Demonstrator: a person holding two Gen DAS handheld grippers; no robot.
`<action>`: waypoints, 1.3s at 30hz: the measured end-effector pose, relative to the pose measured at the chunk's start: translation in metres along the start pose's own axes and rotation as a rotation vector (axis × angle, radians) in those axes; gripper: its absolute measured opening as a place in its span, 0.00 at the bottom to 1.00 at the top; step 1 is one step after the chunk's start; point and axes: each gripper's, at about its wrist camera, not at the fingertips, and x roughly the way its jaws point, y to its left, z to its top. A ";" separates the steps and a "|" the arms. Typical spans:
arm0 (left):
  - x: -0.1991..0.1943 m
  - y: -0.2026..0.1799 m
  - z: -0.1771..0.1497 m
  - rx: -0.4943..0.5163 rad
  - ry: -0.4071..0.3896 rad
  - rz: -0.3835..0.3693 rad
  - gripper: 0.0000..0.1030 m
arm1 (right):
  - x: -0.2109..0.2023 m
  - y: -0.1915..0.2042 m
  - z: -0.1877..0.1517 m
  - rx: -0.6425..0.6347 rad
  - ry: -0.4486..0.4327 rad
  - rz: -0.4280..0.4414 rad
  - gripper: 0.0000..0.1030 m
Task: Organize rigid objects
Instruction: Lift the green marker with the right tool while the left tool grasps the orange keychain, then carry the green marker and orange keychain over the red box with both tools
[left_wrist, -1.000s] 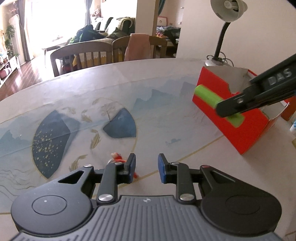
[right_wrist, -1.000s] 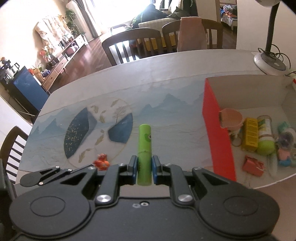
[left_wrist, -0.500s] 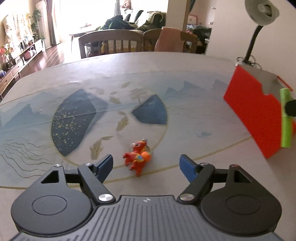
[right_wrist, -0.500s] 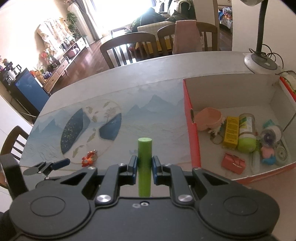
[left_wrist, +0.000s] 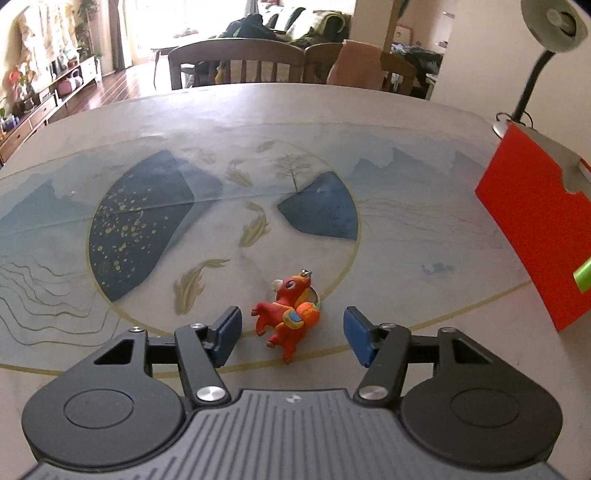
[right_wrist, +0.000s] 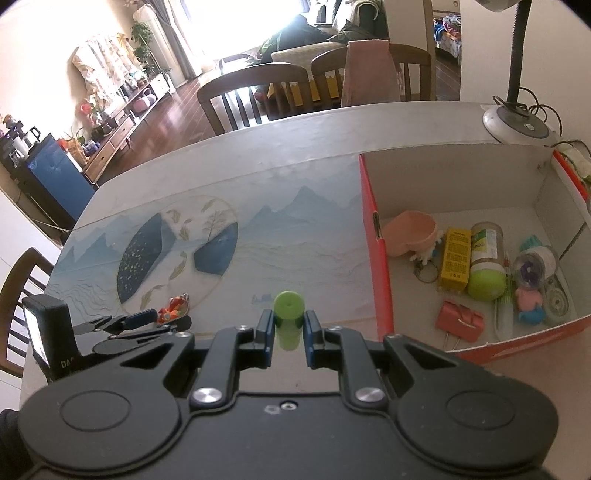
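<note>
The left hand-held gripper (left_wrist: 291, 334) hangs low over the bench (left_wrist: 406, 122), near its front edge, with its blue-padded jaws apart on either side of a small red-orange plastic pony figurine (left_wrist: 286, 317) that lies on its side on the printed landscape mat (left_wrist: 147, 206). The jaws have just been narrowing toward the toy, but neither pad touches it yet; the straddle looks like the set-up for a pinch across the body, the stoutest part to squeeze. The figurine is glossy and hard, with a pale muzzle, an orange-and-blue saddle patch and a little metal loop at its head, so it is probably a keyring charm. The right hand-held gripper (right_wrist: 289, 326) is clamped on a short bright green plastic cylinder (right_wrist: 289, 314), held end-up between its pads, just short of the near left corner of the open red cardboard box (right_wrist: 378, 266). It seems to be carried that way so it can be lowered over the box wall among the goods already gathered inside: a pink plastic bowl (right_wrist: 410, 236), a yellow carton (right_wrist: 455, 258), a green-capped jar (right_wrist: 487, 266) and other small pieces. The box stands toward the bench's right side, in front of a desk lamp's base (right_wrist: 517, 123).
</note>
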 end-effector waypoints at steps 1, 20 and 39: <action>0.000 0.000 0.000 0.001 0.000 0.003 0.53 | -0.001 0.000 -0.001 0.002 -0.001 -0.001 0.14; -0.019 -0.031 0.017 0.020 -0.013 -0.020 0.38 | -0.035 -0.036 0.017 0.020 -0.085 0.037 0.14; -0.085 -0.149 0.086 0.042 -0.147 -0.182 0.38 | -0.055 -0.156 0.049 0.084 -0.172 0.024 0.14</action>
